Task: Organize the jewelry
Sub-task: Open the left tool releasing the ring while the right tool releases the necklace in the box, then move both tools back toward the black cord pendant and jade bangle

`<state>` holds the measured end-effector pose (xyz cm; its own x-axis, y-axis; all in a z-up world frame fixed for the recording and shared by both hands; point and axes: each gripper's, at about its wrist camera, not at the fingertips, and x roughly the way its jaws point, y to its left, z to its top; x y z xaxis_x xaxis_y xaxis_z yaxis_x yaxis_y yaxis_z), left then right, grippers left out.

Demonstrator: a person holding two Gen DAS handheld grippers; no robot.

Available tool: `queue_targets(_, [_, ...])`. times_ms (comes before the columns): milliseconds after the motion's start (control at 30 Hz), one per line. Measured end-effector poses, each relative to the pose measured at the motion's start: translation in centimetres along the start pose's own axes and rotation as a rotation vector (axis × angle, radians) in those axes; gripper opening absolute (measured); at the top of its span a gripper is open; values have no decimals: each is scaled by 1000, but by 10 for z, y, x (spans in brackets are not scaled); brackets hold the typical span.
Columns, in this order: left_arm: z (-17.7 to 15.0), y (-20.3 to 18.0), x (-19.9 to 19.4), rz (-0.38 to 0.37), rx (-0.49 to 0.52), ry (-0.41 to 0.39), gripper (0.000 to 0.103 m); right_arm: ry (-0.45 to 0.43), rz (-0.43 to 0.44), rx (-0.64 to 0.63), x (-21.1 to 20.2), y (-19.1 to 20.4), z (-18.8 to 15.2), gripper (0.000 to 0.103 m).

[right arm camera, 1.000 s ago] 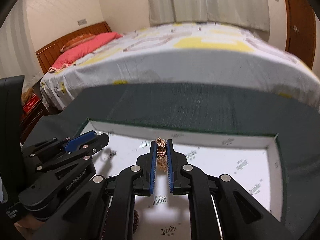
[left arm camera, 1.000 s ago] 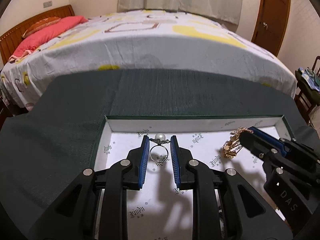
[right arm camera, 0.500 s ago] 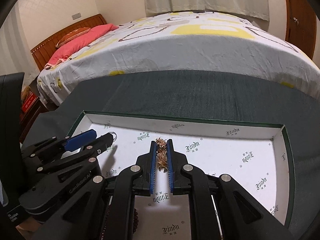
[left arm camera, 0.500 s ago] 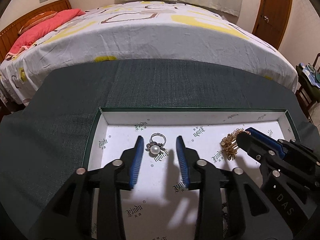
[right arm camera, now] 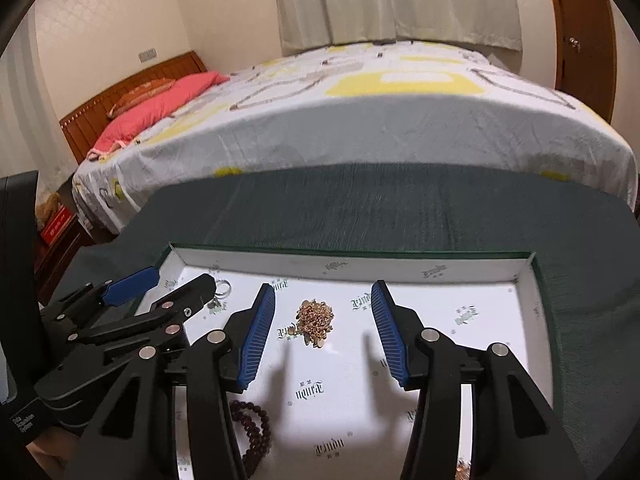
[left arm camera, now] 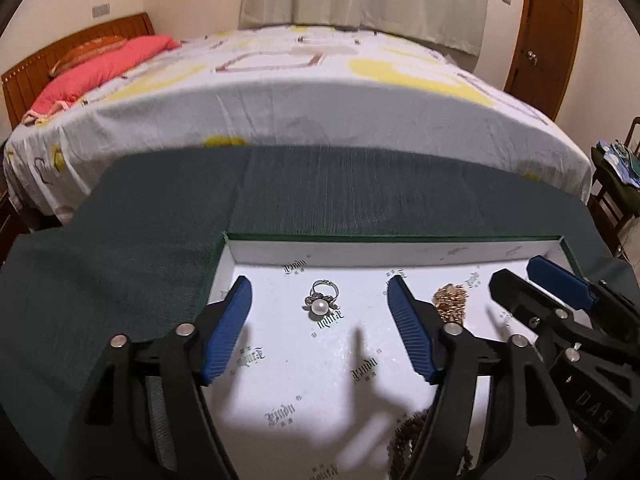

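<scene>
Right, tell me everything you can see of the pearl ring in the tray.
The pearl ring is a thin silver-looking band topped by one round white pearl, with small metallic petals around the pearl's base. It lies on its side on the white printed lining of the tray, near the far wall on the left part, pearl toward the camera and band behind it. It rests between the fingers of the left gripper, whose jaws are opening; neither pad touches it. The gold cluster lies apart to its right.

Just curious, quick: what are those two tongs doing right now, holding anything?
Left tongs: opening, holding nothing; the pearl ring lies loose between them.
Right tongs: opening, holding nothing; the gold chain lies loose between them.
</scene>
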<state>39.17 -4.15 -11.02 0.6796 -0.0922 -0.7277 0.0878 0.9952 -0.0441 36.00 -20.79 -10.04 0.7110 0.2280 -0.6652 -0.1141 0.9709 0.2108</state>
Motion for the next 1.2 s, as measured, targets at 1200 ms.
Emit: queue_targets(1200, [-182, 30, -146, 48, -52, -11, 73, -40, -110, -20, -158, -13, -166, 50])
